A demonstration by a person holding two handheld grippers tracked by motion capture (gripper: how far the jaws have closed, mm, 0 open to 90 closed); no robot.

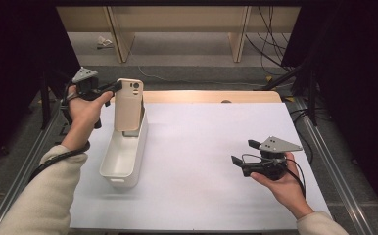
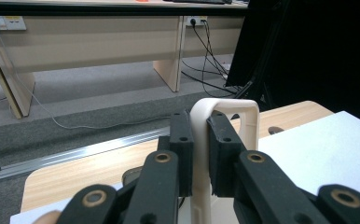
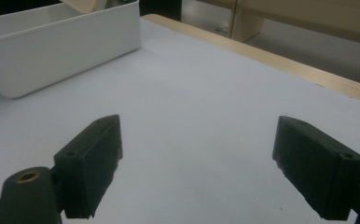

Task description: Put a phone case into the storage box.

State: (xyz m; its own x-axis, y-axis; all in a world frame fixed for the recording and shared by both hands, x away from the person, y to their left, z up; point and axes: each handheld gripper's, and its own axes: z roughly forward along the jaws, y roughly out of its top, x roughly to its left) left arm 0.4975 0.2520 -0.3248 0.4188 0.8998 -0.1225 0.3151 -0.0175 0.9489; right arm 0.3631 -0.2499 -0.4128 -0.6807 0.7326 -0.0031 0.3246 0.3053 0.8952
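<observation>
a wooden table (image 1: 255, 96) carries a white sheet (image 1: 211, 161) that covers nearly all of its top, leaving a bare wood strip along the far edge. a long white plastic bin (image 1: 123, 161) stands directly on the sheet near its left side, open end up.

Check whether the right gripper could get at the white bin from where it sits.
Probably yes. The right gripper rests with its jaws open, pointing toward the white bin; bare white tabletop lies between them, though the hand would have to travel across.
</observation>
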